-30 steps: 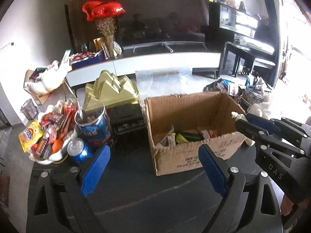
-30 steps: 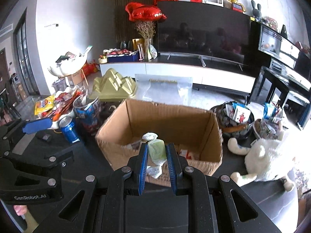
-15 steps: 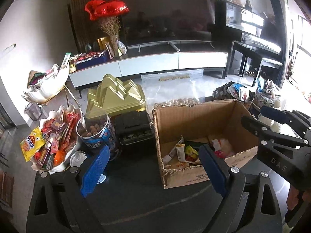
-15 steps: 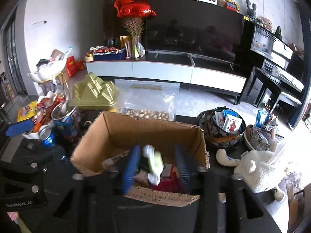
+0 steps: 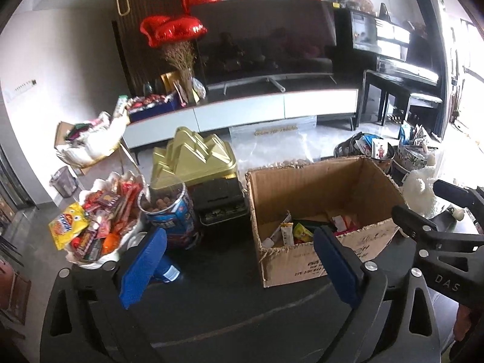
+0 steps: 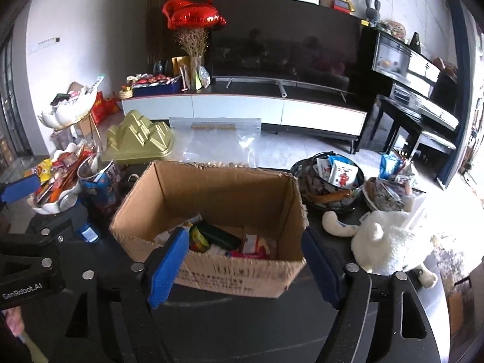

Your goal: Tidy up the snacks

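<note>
An open cardboard box [image 6: 211, 181] stands on the dark table and holds several snack packets [image 6: 224, 239]; it also shows in the left wrist view [image 5: 320, 181]. My right gripper [image 6: 245, 263] is open and empty, just in front of the box's near wall. My left gripper [image 5: 239, 266] is open and empty, left of the box. A white bowl heaped with snacks [image 5: 96, 227] sits at the left, with a blue tub of round snacks [image 5: 169, 211] beside it.
A blue can [image 5: 165, 269] lies by my left gripper's left finger. A gold tin [image 5: 193, 157] on a black box stands behind the tub. Two snack baskets [image 6: 332, 178] and a white plush toy [image 6: 390, 242] sit right of the box.
My right gripper opened and let go of the green-and-white packet, which dropped into the box. Both grippers have drawn back a little and risen.
</note>
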`<state>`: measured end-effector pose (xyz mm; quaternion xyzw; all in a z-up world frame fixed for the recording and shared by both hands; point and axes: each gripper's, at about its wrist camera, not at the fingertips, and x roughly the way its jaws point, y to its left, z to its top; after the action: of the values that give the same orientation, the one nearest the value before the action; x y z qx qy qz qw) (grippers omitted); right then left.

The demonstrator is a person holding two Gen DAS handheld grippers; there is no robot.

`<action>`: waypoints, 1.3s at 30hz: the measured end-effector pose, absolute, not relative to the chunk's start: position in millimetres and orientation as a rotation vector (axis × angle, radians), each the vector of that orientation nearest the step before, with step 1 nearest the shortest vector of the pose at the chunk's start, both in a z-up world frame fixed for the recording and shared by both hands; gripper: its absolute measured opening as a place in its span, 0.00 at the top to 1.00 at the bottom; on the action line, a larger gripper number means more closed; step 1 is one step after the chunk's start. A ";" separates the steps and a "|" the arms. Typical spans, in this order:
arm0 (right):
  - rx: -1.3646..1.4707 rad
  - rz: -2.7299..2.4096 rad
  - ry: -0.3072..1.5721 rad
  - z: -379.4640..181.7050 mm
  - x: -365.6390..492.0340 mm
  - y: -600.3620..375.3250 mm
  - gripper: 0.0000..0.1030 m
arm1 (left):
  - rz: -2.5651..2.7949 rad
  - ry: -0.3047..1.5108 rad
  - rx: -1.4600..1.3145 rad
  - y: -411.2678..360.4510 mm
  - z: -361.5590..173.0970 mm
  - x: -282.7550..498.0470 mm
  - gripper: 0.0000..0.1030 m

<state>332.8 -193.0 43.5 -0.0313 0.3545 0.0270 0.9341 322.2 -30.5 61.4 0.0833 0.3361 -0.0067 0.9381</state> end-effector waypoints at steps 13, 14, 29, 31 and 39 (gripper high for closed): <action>-0.019 0.030 0.618 69.2 242.8 -209.0 0.13 | -0.005 0.533 0.196 -37.8 86.8 229.4 0.00; -0.018 0.029 0.613 69.8 237.1 -209.5 0.13 | -0.003 0.524 0.193 -38.0 87.3 222.2 0.00; 0.002 0.041 0.536 66.2 150.2 -214.0 0.11 | -0.029 0.426 0.179 -38.3 83.8 132.8 0.00; 0.009 0.044 0.532 64.9 141.8 -214.1 0.11 | -0.035 0.420 0.175 -38.0 83.8 125.4 0.00; 0.001 0.042 0.514 61.7 117.0 -210.7 0.11 | -0.038 0.415 0.156 -32.3 75.1 99.8 0.00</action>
<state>117.0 -210.7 61.7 0.0006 0.2541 0.0209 0.9669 99.8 -32.3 75.1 0.0775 0.2056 -0.0189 0.9754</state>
